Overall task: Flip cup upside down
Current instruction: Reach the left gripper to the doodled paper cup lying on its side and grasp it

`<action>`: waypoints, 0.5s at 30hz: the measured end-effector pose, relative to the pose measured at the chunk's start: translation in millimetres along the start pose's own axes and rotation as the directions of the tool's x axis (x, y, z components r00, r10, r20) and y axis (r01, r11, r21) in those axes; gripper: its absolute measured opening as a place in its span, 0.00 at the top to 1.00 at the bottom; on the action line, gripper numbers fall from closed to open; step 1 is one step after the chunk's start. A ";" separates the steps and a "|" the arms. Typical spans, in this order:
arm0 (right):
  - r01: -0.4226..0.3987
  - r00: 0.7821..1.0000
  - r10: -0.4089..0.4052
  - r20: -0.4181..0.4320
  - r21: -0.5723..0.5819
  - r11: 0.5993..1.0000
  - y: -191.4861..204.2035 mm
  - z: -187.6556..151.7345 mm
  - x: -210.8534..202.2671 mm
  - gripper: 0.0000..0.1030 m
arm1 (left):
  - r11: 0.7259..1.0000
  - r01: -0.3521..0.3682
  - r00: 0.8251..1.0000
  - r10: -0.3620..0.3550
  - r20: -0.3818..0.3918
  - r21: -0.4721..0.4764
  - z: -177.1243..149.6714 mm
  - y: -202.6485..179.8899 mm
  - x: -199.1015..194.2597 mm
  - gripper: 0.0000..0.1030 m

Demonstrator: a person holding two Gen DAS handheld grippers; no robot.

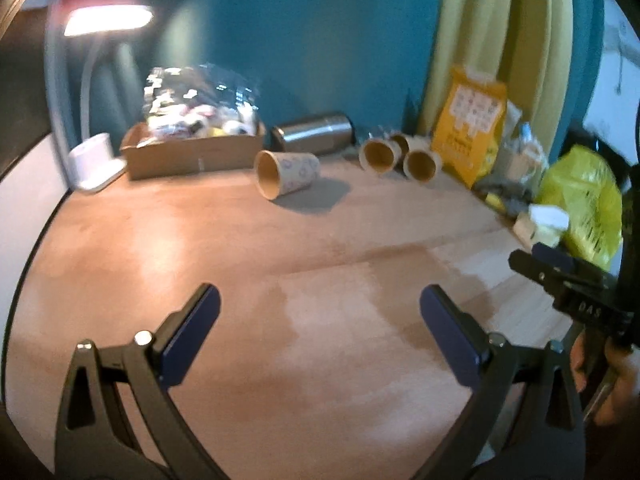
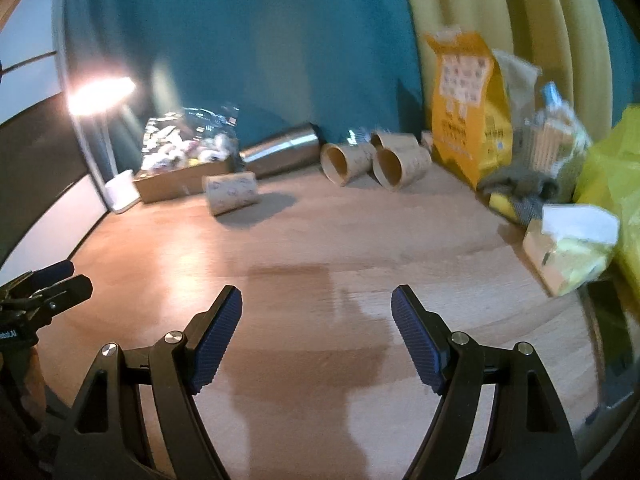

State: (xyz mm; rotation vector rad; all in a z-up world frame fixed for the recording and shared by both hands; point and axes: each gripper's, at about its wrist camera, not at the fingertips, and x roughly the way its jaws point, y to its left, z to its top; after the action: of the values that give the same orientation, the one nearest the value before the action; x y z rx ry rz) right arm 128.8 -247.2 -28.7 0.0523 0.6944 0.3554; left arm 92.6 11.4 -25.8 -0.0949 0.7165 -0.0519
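A patterned paper cup lies on its side on the wooden table, its mouth toward me; it also shows in the right wrist view. My left gripper is open and empty, well short of the cup. My right gripper is open and empty, also far from it. The right gripper shows at the right edge of the left wrist view, and the left gripper shows at the left edge of the right wrist view.
Three more paper cups lie on their sides at the back beside a steel tumbler. A cardboard box with bagged items, a lit lamp, an orange bag, a yellow plastic bag and a tissue box line the back and right.
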 end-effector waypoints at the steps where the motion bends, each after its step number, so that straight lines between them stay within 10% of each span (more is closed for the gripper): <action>1: -0.004 1.000 0.004 -0.014 0.014 1.000 -7.1 0.9 8.7 0.22 | 1.000 -0.003 1.000 0.004 -0.017 0.031 6.1 -1.7 10.7 0.02; 15: -0.015 0.987 0.042 -0.158 0.169 0.985 -65.7 33.5 102.1 0.22 | 0.921 -0.029 0.960 0.134 -0.245 0.390 121.0 12.5 183.6 0.02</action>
State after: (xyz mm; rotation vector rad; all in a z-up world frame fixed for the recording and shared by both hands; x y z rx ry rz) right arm 242.6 -272.1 -76.7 0.1953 0.8839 0.3302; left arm 310.6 17.5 -56.2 0.3249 0.9685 -0.1251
